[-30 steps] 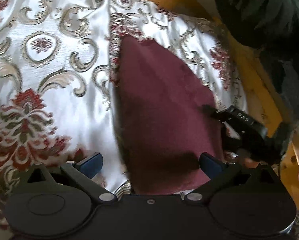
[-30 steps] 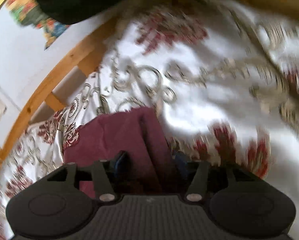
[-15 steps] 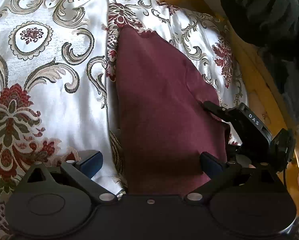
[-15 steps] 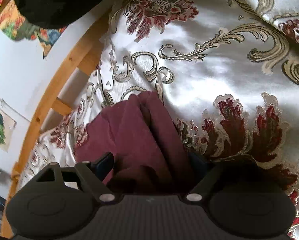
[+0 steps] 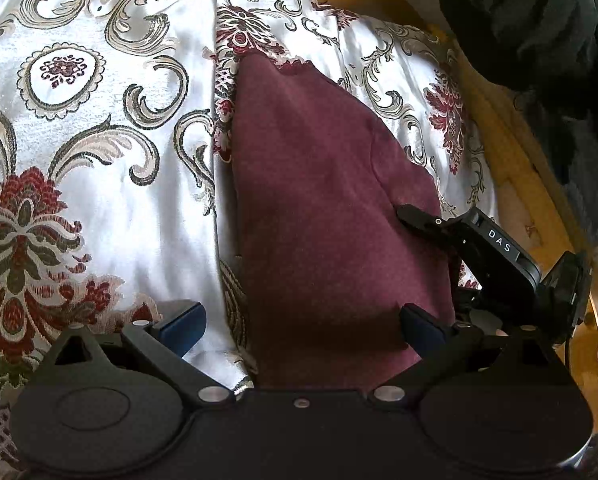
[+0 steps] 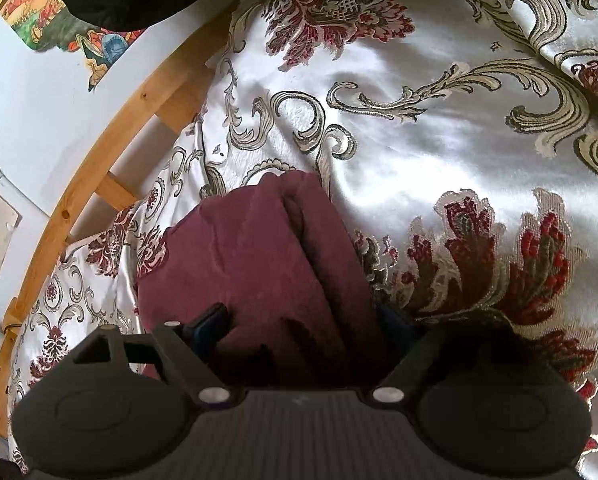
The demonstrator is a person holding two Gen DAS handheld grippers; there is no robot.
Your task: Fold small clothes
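Observation:
A small maroon garment lies folded lengthwise on the patterned satin bedspread. My left gripper is open, its blue pads straddling the garment's near end just above it. My right gripper shows at the garment's right edge in the left wrist view. In the right wrist view the garment is bunched in thick folds between my right gripper's open jaws, which sit around its near edge without clamping it.
A wooden bed rail runs along the bedspread's edge, also seen in the left wrist view. A dark bundle of clothing sits beyond the rail. Pictures hang on the white wall.
My right gripper opened from around the garment's folds and the view steadied. My left gripper shifted slightly toward the garment, staying open.

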